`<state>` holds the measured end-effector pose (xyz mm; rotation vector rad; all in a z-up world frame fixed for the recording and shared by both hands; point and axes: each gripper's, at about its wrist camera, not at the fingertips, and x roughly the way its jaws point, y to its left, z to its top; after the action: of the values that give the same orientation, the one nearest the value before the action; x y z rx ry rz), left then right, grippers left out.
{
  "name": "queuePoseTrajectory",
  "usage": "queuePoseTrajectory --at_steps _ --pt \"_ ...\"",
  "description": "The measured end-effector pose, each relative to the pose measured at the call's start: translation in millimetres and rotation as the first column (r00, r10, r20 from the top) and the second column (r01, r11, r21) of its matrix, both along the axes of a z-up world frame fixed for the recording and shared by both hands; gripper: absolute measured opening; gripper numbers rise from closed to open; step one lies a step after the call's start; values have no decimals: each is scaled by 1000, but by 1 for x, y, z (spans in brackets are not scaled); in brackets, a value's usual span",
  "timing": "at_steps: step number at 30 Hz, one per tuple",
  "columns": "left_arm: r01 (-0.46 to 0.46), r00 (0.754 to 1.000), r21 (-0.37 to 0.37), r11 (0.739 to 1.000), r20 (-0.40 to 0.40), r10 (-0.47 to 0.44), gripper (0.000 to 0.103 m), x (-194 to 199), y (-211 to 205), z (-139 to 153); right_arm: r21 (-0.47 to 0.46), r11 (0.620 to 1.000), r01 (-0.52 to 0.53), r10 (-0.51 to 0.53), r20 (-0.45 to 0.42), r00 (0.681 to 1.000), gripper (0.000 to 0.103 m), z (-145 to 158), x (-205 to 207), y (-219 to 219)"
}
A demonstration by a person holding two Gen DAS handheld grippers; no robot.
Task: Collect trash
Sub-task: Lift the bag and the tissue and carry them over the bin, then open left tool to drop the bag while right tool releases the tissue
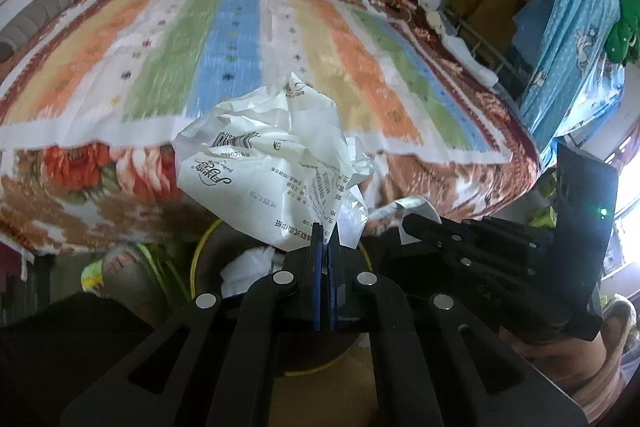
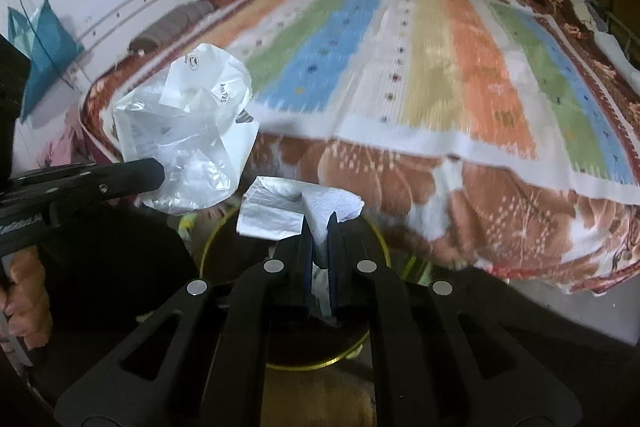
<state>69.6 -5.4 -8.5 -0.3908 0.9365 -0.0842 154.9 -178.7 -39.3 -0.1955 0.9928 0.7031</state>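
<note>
Above the dark round bin with a yellow rim (image 2: 378, 233), both pieces of trash hang ready to drop: the crumpled white printed plastic wrapper (image 1: 272, 163) is pinched at its lower edge by the left gripper (image 1: 326, 231), and the folded white paper tissue (image 2: 316, 205) is pinched by the right gripper (image 2: 319, 227). Both point steeply down, probably so each piece falls inside the rim. Beyond lies the bed's striped multicoloured blanket (image 2: 440, 67).
</note>
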Motion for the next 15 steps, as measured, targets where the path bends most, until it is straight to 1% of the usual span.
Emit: queuePoseTrajectory --at_steps 2,4,7,11,12,13,14,15 --pt "1 1000 6 1000 -30 -1 1 -3 -3 -8 -26 1000 6 -6 -23 1000 5 -9 -3 2" --pt "-5 998 6 1000 -64 5 1 -4 -4 -17 -45 999 13 -16 -66 998 5 -20 -4 3" --pt "-18 993 -18 1000 -115 16 2 -5 -3 -29 -54 998 27 -34 -122 992 5 -33 -3 3" --pt "-32 987 -42 999 -157 25 2 -3 -1 -38 -79 996 44 -56 -160 986 7 -43 -1 2" --pt "-33 985 -67 997 -169 21 2 -3 0 -41 -87 995 53 -67 -168 984 7 -46 0 2" --pt "-35 984 -96 995 -178 17 2 -2 1 -43 -93 994 59 -75 -172 982 12 -48 0 2" --pt "-41 982 -132 990 -189 16 7 -1 3 -47 -100 993 61 -78 -177 981 24 -50 1 2" --pt "-53 979 -166 985 -201 19 19 0 5 -51 -101 993 60 -78 -180 981 30 -52 2 3"
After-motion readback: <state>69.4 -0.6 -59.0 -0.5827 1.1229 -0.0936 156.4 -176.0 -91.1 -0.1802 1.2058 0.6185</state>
